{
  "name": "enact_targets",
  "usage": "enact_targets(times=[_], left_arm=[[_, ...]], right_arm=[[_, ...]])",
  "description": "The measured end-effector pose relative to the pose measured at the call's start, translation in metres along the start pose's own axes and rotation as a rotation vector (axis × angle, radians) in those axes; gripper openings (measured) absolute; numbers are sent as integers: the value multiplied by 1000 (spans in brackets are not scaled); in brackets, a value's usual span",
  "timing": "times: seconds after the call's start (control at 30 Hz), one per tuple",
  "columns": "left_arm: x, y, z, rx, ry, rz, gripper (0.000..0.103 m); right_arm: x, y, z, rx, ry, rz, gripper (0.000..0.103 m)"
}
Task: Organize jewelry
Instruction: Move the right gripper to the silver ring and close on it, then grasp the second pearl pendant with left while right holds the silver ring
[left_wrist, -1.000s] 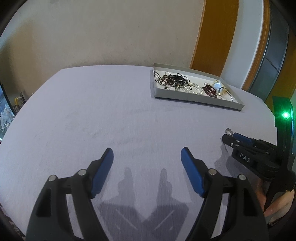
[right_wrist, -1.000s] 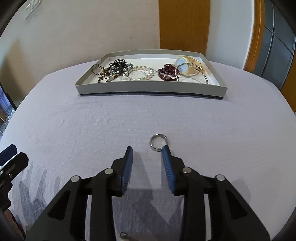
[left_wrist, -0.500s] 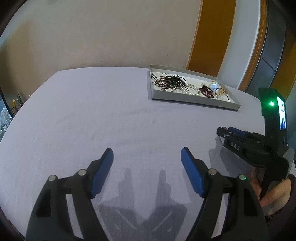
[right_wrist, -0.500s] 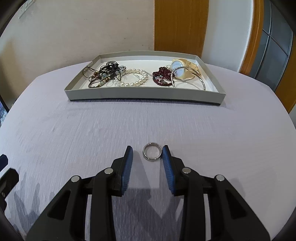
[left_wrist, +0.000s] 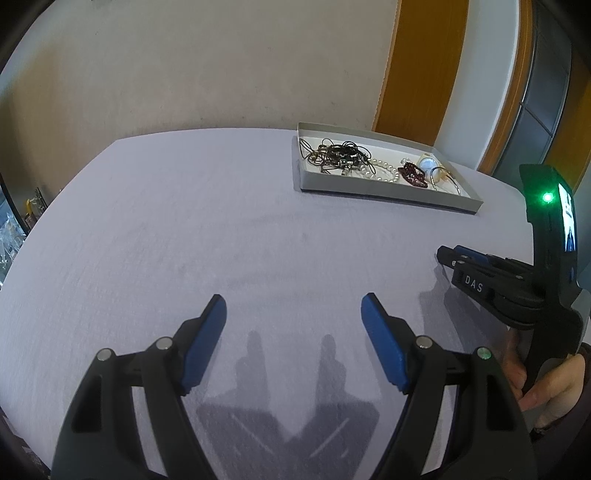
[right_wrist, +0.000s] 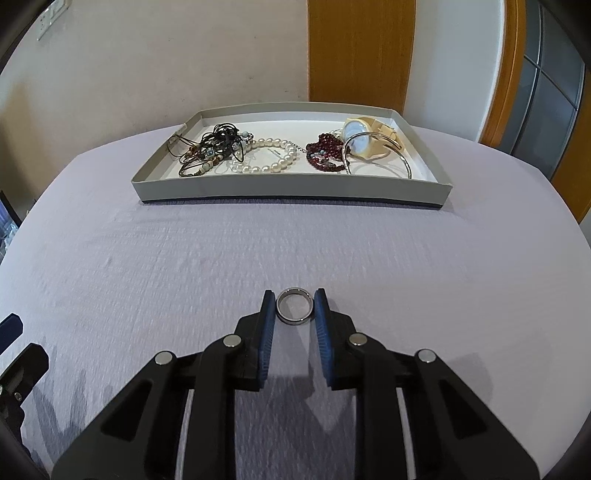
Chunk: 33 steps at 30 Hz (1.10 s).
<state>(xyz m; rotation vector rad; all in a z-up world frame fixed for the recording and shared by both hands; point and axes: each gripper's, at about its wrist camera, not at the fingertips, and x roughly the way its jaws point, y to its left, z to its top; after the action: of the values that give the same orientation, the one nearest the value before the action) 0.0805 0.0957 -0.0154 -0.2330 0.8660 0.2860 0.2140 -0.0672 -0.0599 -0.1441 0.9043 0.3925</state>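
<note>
Right wrist view: the right tongs (right_wrist: 294, 314) are held low over the lavender tabletop (right_wrist: 147, 266), pointed straight at the tray (right_wrist: 288, 190), and a silver ring (right_wrist: 294, 311) is bracketed between the two blue pads (right_wrist: 266, 334). The jaws are narrowed right down to the ring's sides, though whether it's actually pinched or just framed can't be told, since the ring looks like it's lying flat on the cloth. Well beyond it, the grey tray is loaded with a tangle of dark cords (right_wrist: 210, 149), a pearl bracelet (right_wrist: 271, 157), a dark red bead strand (right_wrist: 325, 153), a cream watch (right_wrist: 364, 140) and a thin bangle (right_wrist: 376, 157).

Over in the left wrist view, the left tongs (left_wrist: 293, 314) are spread wide with nothing between them, hovering just above the cloth, their shadow thrown underneath. The right tool is seen from the side at the far right, gripped by a hand (left_wrist: 546, 391) low on its handle, with a green light (left_wrist: 547, 198) lit on top.
</note>
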Motion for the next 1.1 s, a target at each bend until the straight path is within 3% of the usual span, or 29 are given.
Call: enact_targets(times=[0.4,0.73,1.1], left_arm=[[1,-27,-7,42,22,-28,75],[-4,-98,-39,120,48,-115,75],[6,-143,-64,166,80,-88,75]], right_arm=[[-9,-14,-3,13,-18,26,22],[-46,-61,-14,34,-70,35,22],[-62,-96,-31,50,-80,66,22]])
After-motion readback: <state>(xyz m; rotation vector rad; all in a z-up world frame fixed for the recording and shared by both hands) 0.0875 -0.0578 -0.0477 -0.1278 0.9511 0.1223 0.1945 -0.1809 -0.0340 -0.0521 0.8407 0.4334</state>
